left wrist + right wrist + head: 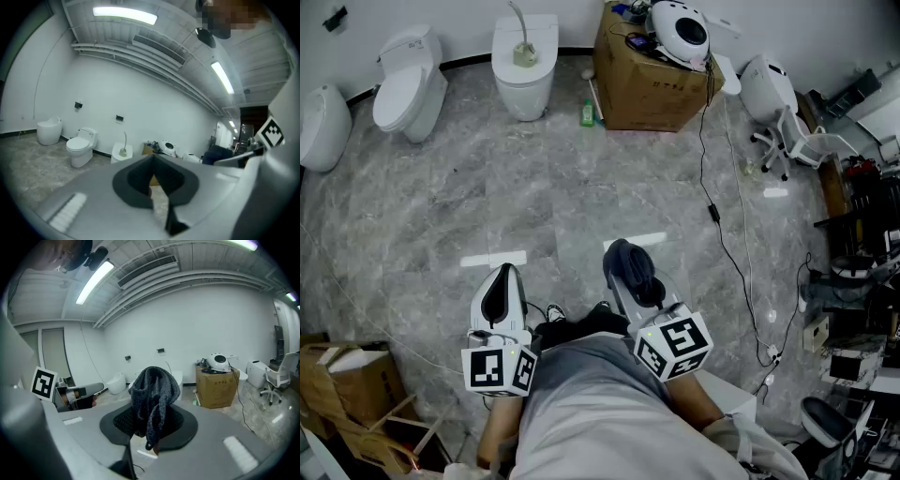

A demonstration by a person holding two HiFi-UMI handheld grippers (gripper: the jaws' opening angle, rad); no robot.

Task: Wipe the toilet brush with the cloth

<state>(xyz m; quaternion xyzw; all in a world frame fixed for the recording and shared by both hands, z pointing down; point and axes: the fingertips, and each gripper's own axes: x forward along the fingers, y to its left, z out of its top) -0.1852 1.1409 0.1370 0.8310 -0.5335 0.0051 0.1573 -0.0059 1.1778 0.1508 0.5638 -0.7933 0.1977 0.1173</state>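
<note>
Left gripper (pixel 501 283) low at left with jaws together and empty, toilet brush (pixel 522 42) well apart across the floor, upright in its holder on the white toilet (pixel 525 89) by the wall, right gripper (pixel 634 287) clamped on bunched dark cloth (pixel 628 261).
</note>
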